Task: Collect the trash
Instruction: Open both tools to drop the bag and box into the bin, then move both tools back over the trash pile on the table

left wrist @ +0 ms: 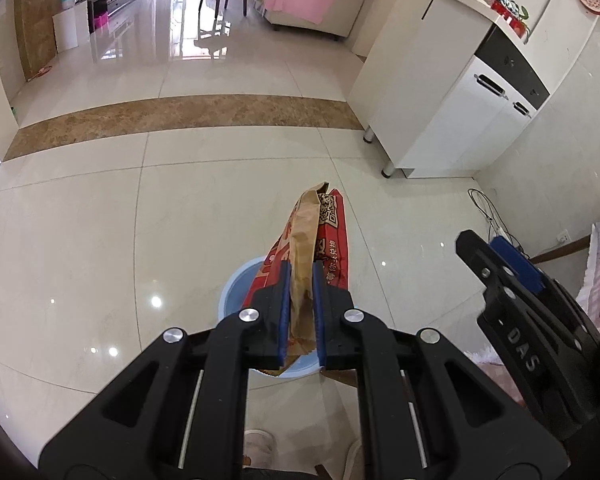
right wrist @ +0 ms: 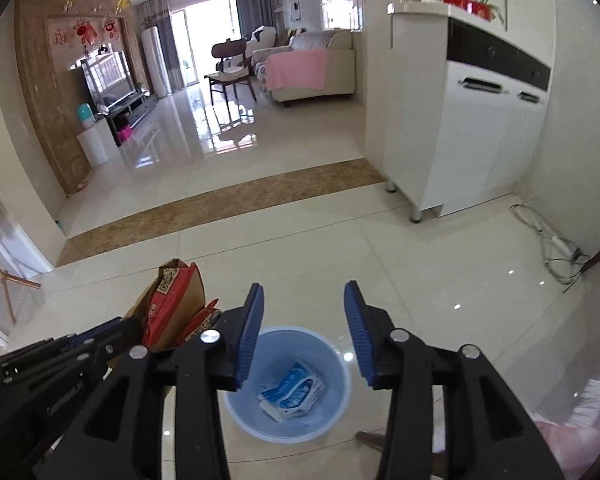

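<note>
My left gripper (left wrist: 301,268) is shut on a red and brown paper bag (left wrist: 314,232) and holds it over a light blue bin (left wrist: 236,296) on the floor. The bag also shows in the right wrist view (right wrist: 176,308), at the left beside my right gripper. My right gripper (right wrist: 304,300) is open and empty, above the blue bin (right wrist: 332,408). A blue and white packet (right wrist: 294,394) lies inside the bin. The right gripper shows in the left wrist view (left wrist: 496,264) at the right.
A white cabinet (left wrist: 452,104) on metal legs stands to the right, with snack packs on top. Cables (right wrist: 548,240) lie on the floor by the right wall. A brown tile strip (left wrist: 180,120) crosses the floor. A sofa with a pink blanket (left wrist: 300,0) stands far back.
</note>
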The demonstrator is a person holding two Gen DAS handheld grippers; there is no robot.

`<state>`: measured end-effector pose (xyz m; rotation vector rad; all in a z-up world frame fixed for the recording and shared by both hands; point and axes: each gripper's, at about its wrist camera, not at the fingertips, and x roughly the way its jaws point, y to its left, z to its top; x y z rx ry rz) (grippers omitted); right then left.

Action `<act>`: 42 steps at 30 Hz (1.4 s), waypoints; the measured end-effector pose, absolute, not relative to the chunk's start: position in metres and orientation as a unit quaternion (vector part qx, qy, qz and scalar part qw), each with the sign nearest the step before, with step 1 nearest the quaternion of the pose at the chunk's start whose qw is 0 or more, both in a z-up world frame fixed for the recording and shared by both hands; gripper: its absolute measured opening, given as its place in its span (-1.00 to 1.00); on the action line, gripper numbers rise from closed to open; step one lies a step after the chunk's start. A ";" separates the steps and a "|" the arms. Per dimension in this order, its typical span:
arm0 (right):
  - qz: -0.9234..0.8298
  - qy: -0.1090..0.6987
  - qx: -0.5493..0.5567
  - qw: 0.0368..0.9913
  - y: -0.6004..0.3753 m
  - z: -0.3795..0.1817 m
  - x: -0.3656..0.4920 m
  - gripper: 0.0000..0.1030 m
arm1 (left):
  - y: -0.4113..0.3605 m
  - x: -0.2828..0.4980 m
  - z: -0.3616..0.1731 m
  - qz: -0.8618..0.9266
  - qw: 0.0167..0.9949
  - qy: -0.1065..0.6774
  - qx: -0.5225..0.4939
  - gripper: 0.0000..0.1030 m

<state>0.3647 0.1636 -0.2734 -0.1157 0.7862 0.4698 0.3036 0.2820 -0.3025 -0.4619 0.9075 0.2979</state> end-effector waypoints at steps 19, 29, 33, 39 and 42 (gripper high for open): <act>0.188 0.318 -0.023 0.929 0.110 -0.219 0.332 0.22 | 0.258 0.292 -0.252 0.164 0.888 0.392 -0.175 0.34; 0.172 0.280 0.005 0.945 0.056 -0.159 0.289 0.27 | 0.216 0.257 -0.179 0.149 0.916 0.341 -0.148 0.34; 0.157 0.251 0.015 0.955 0.026 -0.128 0.260 0.30 | 0.190 0.236 -0.145 0.137 0.931 0.315 -0.125 0.35; 0.127 0.211 0.030 0.969 -0.022 -0.088 0.212 0.34 | 0.139 0.199 -0.102 0.091 0.950 0.279 -0.103 0.39; 0.106 0.194 0.042 0.974 -0.054 -0.071 0.184 0.36 | 0.112 0.182 -0.086 0.069 0.957 0.267 -0.090 0.41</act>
